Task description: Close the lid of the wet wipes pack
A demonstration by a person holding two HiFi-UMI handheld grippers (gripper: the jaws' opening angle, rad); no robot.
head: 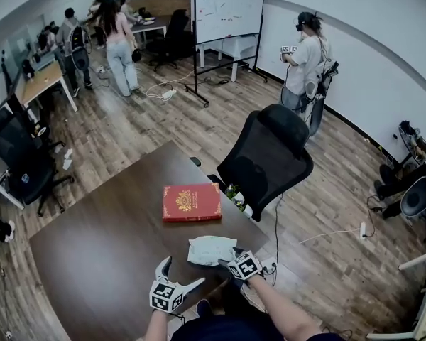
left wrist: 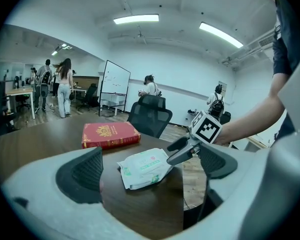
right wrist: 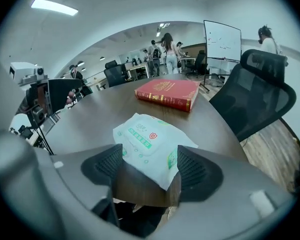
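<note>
Over the near edge of the tabletop [head: 113,247], the left forearm [head: 156,327] holds the left gripper [head: 181,273] tilted gently downward, jaws wide apart. The right forearm [head: 284,310] angles the right gripper [head: 231,256] more steeply toward the near right corner, jaws parted too.

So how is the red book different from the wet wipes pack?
The red book is dark red with gold on its cover; the wet wipes pack is white with green print. The book is stiff and thick; the pack is soft and crinkly. The book lies farther away, the pack by the table's edge. Both lie flat on it.
</note>
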